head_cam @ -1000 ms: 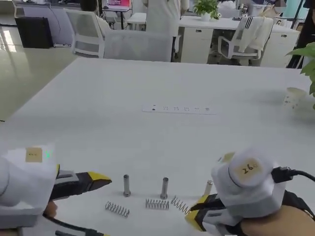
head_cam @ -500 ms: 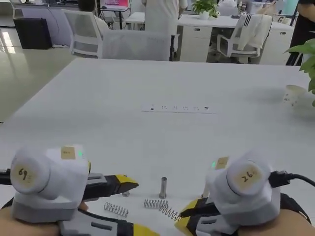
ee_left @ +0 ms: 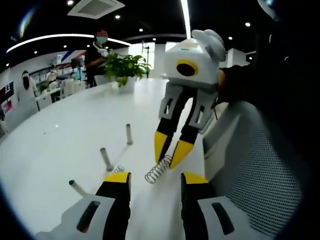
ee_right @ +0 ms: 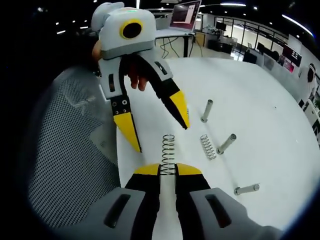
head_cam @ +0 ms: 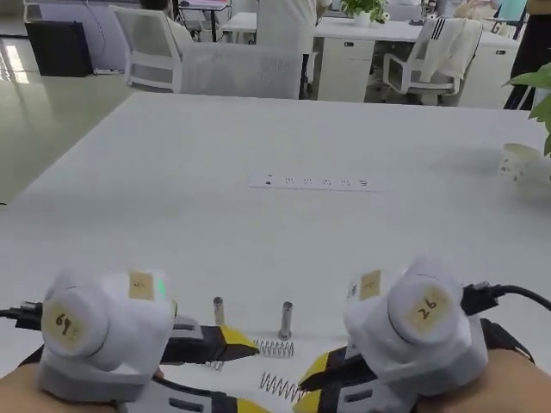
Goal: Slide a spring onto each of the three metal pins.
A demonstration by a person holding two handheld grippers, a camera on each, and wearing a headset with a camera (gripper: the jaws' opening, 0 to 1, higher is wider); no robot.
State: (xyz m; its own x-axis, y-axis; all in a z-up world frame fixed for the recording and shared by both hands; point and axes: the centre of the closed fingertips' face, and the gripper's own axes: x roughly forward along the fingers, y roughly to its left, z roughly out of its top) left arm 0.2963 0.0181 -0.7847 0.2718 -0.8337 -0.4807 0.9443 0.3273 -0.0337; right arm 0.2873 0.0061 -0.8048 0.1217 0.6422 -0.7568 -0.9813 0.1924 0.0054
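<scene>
Springs sit close to the near edge of the white table (head_cam: 172,172). One spring (ee_right: 168,147) is pinched at one end between the fingertips of the right gripper (ee_right: 168,170), whose jaws are drawn in to a narrow gap around it. Its long axis runs straight on from those jaws, and its free end points toward the left gripper (ee_left: 156,181), reaching about the gap between that gripper's tips. The left gripper's jaws are spread wide and grip nothing. The two grippers face each other, tip to tip, along the near edge.

A second spring (head_cam: 275,348) lies on its side on the table, its long axis roughly parallel to the near edge, just on the near-edge side of the middle pin.

Three metal pins (ee_right: 226,144) stand upright in a row along the near edge, spaced apart, their shafts bare.

Toward the middle of the table a power strip (head_cam: 314,182) lies flat. A paper cup (head_cam: 519,162) stands near the right edge; what it holds cannot be told.
</scene>
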